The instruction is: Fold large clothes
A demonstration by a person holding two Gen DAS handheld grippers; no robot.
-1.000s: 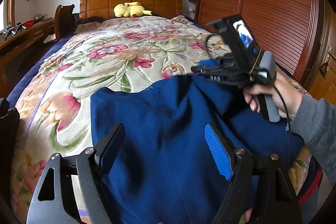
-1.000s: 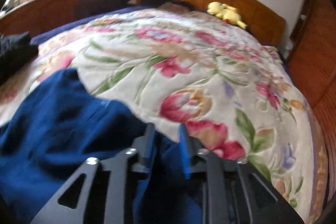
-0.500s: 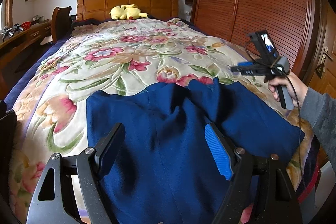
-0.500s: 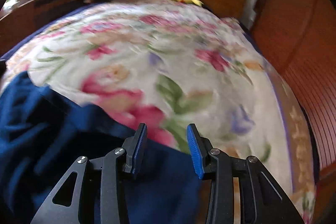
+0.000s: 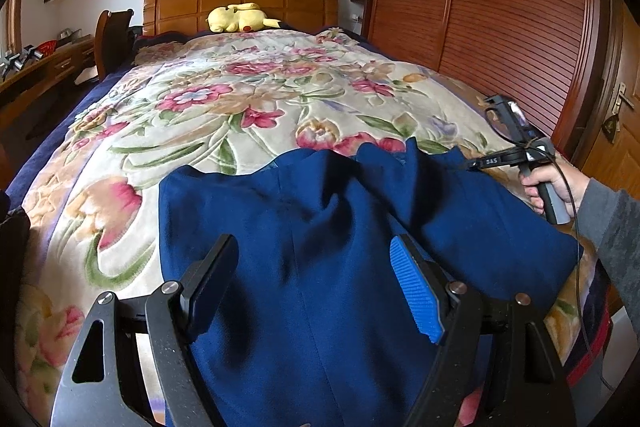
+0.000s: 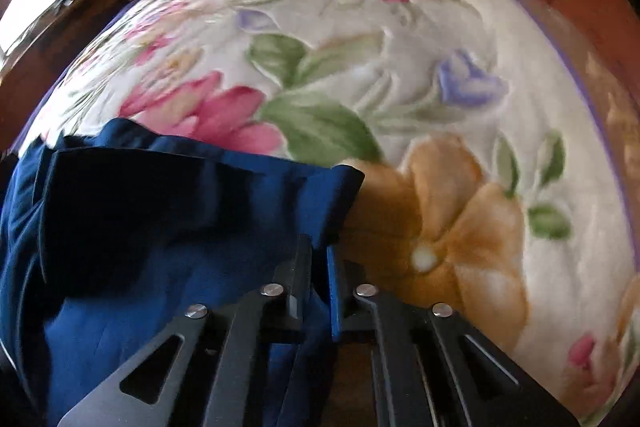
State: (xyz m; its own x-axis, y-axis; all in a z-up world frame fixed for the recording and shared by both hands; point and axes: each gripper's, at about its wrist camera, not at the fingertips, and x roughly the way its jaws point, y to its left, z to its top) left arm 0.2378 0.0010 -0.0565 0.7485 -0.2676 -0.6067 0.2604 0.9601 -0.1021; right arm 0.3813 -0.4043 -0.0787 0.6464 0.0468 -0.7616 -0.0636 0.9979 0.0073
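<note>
Left wrist view: the left gripper [image 5: 316, 291] hovers over the blue garment [image 5: 320, 227], jaws wide with nothing held. The garment lies spread on the floral bedspread [image 5: 240, 107] at the near end of the bed. Right wrist view: the right gripper [image 6: 319, 263] has its jaws clamped narrow on the blue garment's [image 6: 168, 219] edge.

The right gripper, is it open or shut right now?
Shut. In its own view, the right gripper has its fingers nearly together, pinching the edge of the blue garment on the floral blanket.
</note>
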